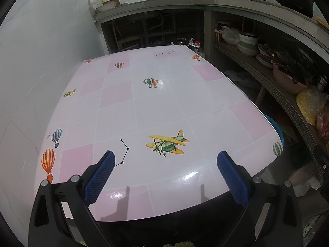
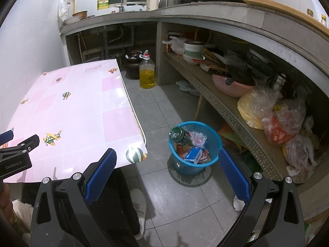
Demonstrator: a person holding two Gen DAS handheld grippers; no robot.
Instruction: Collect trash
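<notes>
My left gripper [image 1: 165, 171] has matt black plastic arms with bright metal screws, and its fingers [image 1: 100, 177] wear blue pads of rough, knobbed rubber. Below them I see the worktop [image 1: 144, 107] under a smooth, glossy pink oilcloth that throws back lamp glare. Through the right camera the blue wastebasket [image 2: 192, 164] is latticed plastic, holding a glossy green bottle [image 2: 178, 136] and crinkled shiny wrappers [image 2: 197, 140]. The floor [image 2: 164, 111] is grey tile with a dull sheen.
</notes>
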